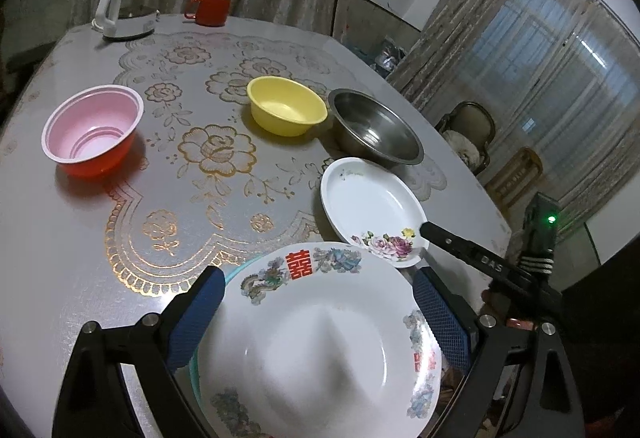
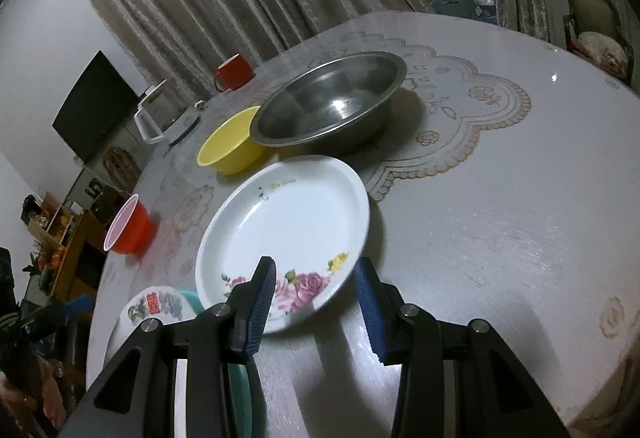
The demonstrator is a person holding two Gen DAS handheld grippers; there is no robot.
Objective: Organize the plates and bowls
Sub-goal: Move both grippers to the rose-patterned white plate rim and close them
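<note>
The right hand-held gripper (image 2: 314, 292) has its jaws narrowly apart astride the near rim of the rose plate (image 2: 286, 234), which looks raised off the table (image 2: 500, 238); whether the pads pinch it I cannot tell. The left hand-held gripper (image 1: 316, 314) stands wide around the dragon plate (image 1: 320, 342). Both plates look glazed, stiff, slippery and breakable, so the rim is the place to grip.

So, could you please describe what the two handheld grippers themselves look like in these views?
Both the left gripper and the right gripper have angular black frames with silver round bolts at the joints and blue ribbed pads on the fingers. Seen from the left wrist camera, one right finger carries white lettering that looks like "DAS", and a dark body behind it shows a small green light.
</note>
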